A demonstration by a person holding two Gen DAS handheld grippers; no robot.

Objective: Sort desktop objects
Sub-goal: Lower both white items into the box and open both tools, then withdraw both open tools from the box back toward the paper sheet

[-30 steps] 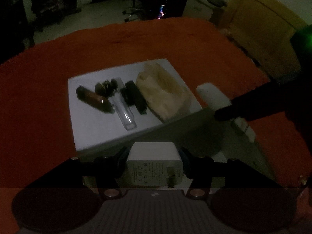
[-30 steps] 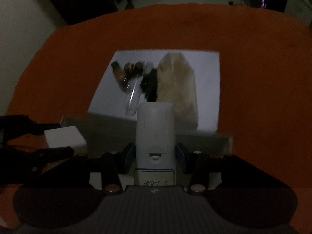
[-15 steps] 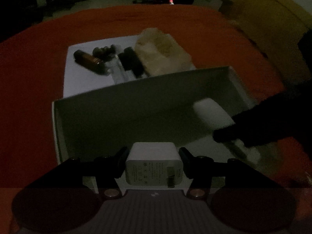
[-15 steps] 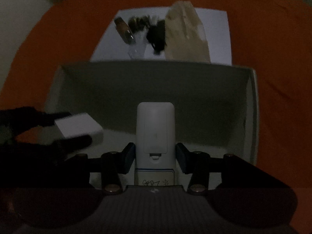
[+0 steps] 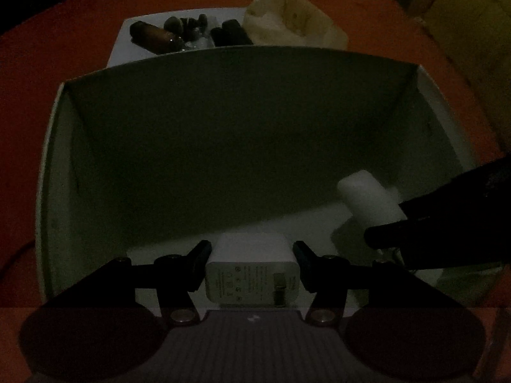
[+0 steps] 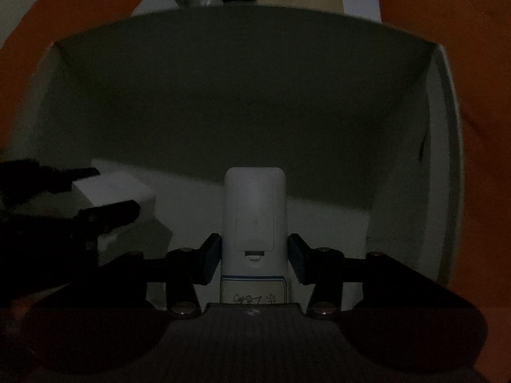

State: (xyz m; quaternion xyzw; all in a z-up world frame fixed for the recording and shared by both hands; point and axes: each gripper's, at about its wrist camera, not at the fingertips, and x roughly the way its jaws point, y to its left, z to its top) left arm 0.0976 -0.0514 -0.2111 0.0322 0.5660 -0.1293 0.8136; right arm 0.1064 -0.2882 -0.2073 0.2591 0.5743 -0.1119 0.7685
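My left gripper [image 5: 252,263] is shut on a white USB charger block [image 5: 252,274], held low inside an open white box [image 5: 54,166]. In the same box, my right gripper [image 6: 254,263] is shut on a white remote-like device [image 6: 254,217] with a handwritten label. From the left wrist view the remote [image 5: 367,201] juts out of the dark right gripper at lower right. From the right wrist view the charger [image 6: 111,188] shows between the dark left fingers [image 6: 108,212] at left. The scene is dim.
Beyond the box lies a white sheet [image 5: 127,35] on the orange tablecloth [image 5: 48,48], carrying a brown bottle [image 5: 153,36], dark small items [image 5: 188,25], a black object [image 5: 231,33] and a crumpled beige bag [image 5: 287,19]. A wooden cabinet [image 5: 472,25] stands at far right.
Both grippers have come down with their objects from above the box's near wall into the box. The box walls now fill both views and the sheet with its items has slid to the top.
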